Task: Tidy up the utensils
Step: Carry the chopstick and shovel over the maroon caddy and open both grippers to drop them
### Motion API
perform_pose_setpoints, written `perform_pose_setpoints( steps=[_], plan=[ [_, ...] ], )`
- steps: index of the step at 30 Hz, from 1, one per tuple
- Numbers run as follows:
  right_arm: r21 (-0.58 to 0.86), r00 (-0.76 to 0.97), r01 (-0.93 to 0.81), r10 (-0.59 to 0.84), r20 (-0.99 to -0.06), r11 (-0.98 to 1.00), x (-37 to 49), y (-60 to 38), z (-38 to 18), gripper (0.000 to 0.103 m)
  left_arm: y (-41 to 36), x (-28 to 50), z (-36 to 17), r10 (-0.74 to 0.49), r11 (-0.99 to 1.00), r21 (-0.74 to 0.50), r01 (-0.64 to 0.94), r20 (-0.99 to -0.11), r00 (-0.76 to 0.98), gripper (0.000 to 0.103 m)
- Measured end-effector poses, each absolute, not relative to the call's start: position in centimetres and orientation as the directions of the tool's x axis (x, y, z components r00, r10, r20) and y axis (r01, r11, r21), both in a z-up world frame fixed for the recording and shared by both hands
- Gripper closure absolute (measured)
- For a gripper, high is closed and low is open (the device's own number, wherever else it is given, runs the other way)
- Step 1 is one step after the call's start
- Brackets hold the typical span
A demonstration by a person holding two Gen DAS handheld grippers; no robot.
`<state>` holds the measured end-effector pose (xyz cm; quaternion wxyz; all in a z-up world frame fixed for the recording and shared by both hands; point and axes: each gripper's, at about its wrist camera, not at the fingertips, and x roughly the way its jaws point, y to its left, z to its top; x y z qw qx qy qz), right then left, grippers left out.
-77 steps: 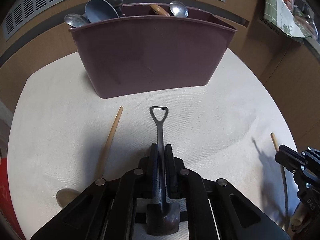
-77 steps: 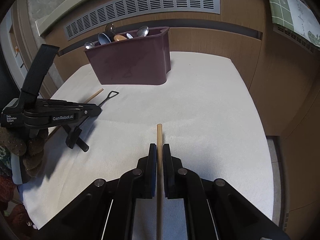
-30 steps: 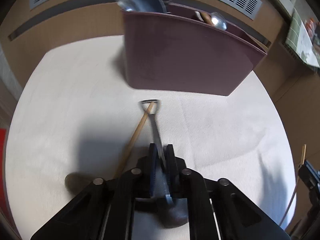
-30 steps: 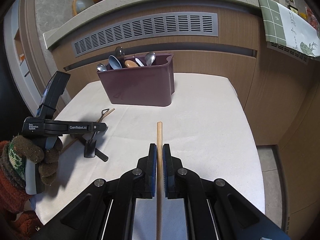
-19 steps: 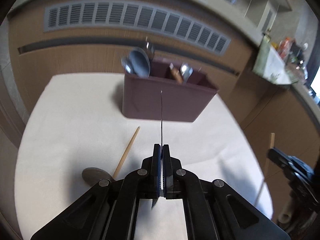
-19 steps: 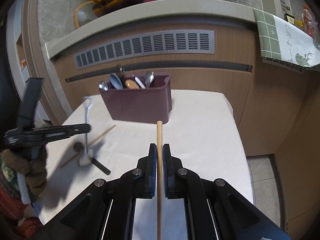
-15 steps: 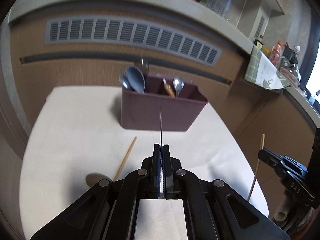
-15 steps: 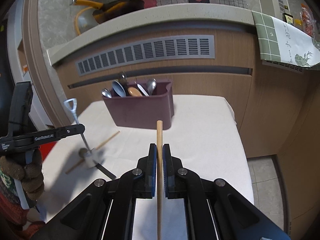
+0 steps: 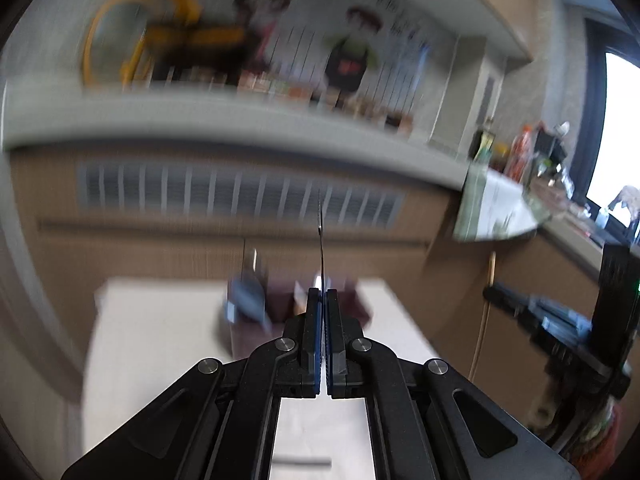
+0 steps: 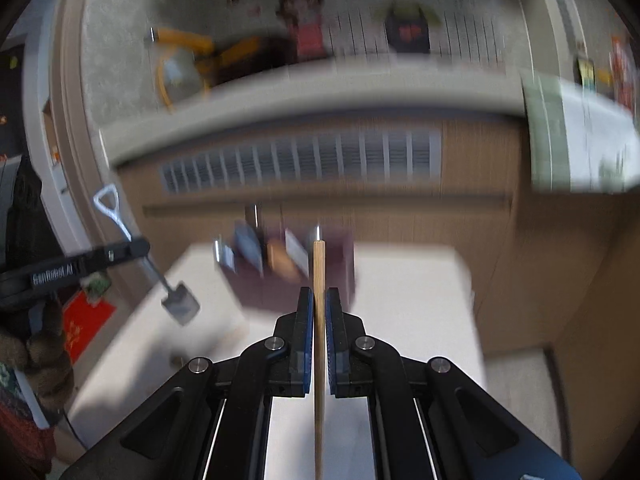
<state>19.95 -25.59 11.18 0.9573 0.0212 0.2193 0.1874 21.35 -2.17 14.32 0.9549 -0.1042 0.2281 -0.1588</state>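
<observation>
My left gripper [image 9: 323,294] is shut on the metal shovel-shaped spoon [image 9: 321,236], seen edge-on and held up in the air. In the right wrist view the left gripper [image 10: 134,248] holds this spoon [image 10: 120,222] with its scoop hanging down. My right gripper [image 10: 319,294] is shut on a wooden-handled utensil [image 10: 319,280], its stick pointing forward. It also shows in the left wrist view [image 9: 488,280]. The maroon utensil holder [image 10: 280,280] stands blurred on the white table, with several spoons in it.
The white-clothed table [image 10: 412,304] ends at a wooden cabinet with a vent grille [image 10: 304,160]. A counter with a yellow-handled pan [image 10: 188,64] runs above. A red item [image 10: 86,316] lies at the left, below the table. The views are motion-blurred.
Both grippers have risen and tilted upward with their utensils, so the holder now sits lower and smaller in both views. The shovel spoon left the table earlier.
</observation>
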Motion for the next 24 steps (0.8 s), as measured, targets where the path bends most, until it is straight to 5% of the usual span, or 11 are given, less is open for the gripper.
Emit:
perform_pose_setpoints(
  steps=[5, 9, 24],
  plan=[
    [0.097, 0.918, -0.335, 0.348, -0.193, 0.937, 22.6, -25.3, 19.8, 0.098, -1.7, 24.0, 19.0, -0.342, 0.930, -0.242, 0.275, -0.304, 0.889, 0.102],
    [0.100, 0.917, -0.365, 0.376, -0.134, 0.926, 25.8, -23.6, 20.7, 0.098, -0.4, 27.6, 18.3, -0.348, 0.922, -0.280, 0.266, -0.302, 0.888, 0.102],
    [0.068, 0.906, -0.343, 0.349, -0.239, 0.937, 34.1, -19.1, 11.2, 0.098, 1.0, 36.5, 7.4, -0.452, 0.864, -0.441, 0.244, -0.464, 0.762, 0.101]
  ],
)
